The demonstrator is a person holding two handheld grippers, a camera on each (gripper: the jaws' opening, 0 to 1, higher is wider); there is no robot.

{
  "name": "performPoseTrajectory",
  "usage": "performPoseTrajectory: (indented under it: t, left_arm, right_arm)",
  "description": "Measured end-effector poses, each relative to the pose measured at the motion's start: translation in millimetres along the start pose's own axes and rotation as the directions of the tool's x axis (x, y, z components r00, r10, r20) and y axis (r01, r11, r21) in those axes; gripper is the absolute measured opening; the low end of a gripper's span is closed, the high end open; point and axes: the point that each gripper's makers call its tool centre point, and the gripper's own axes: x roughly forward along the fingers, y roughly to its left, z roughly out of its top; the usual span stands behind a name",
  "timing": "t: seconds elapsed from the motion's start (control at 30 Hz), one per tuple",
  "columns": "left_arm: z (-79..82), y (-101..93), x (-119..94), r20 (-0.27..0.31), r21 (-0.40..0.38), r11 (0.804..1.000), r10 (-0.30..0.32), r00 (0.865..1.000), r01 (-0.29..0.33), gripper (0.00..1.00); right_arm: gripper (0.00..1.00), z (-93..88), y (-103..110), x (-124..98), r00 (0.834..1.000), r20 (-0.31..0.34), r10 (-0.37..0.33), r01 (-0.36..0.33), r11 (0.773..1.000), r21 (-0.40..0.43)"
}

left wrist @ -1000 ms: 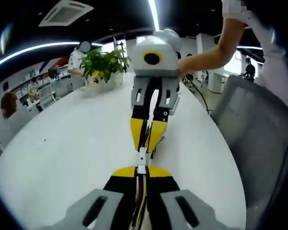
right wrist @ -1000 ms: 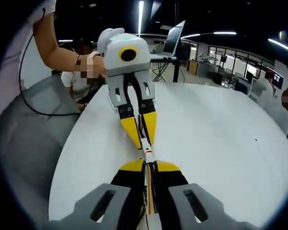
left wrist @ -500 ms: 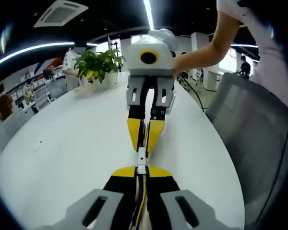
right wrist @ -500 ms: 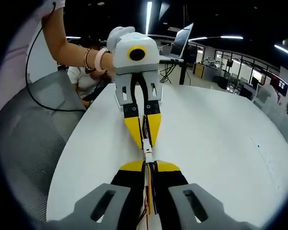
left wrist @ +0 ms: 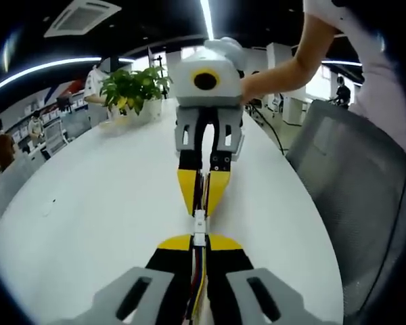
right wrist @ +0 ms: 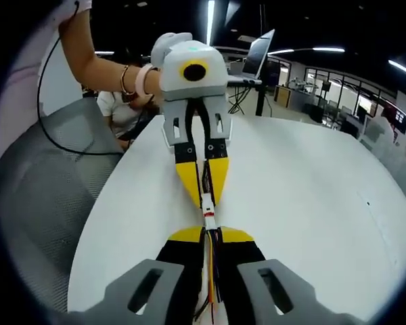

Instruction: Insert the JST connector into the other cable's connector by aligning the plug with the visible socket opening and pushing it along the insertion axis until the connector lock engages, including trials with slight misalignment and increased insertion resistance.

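Still mated connectors (left wrist: 199,227), unchanged.

yellow-tipped jaws, grey housings (yellow-ringed lens), pink bracelet (right wrist: 145,81)

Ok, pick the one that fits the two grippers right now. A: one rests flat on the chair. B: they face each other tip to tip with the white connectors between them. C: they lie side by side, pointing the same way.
B: the left gripper and right gripper meet nose to nose over the white table, white connectors between their yellow tips.
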Motion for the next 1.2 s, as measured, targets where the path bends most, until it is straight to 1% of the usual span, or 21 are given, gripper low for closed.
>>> performPoseTrajectory:
  t: [0.07,0.3,0.43,0.63,0.8,1.2]
  left_arm:
    - [-1.4,-1.3,1.8,-0.015,0.017,1.0,-0.005,1.0,0.005,0.0]
    - [-4.5,-3.0,5.0,-0.034,0.028,0.999,-0.015,0.999,0.016,0.0]
    - [-5.3,-2.9,6.5,-0.039,0.024,1.0,-0.015,0.999,0.016,0.0]
    - [-5.6,-1.4,6.6,-0.043,0.018,1.0,-0.011,0.999,0.012,0.0]
    - [-6.7,-2.2,6.4,-0.057,0.016,1.0,-0.014,0.998,0.015,0.0]
    - [-6.0,-2.7,5.3,-0.06,0.029,0.999,-0.019,0.998,0.021,0.0]
  right_arm:
    - [0.04,-0.3,0.5,0.3,1.0,0.006,0.003,-0.003,1.0,0.011]
    - [0.04,-3.8,0.1,0.1,1.0,0.002,-0.004,0.004,1.0,0.029]
    - [0.04,-4.4,-1.0,-0.5,1.0,0.005,-0.009,0.009,0.999,0.043]
    - [0.04,-2.8,-0.6,-1.3,1.0,0.007,-0.011,0.01,0.999,0.044]
    - [0.04,-3.6,-0.5,0.1,1.0,0.002,-0.009,0.009,0.999,0.046]
    - [0.04,-2.5,-0.8,0.2,1.0,0.028,-0.004,0.002,0.997,0.083]
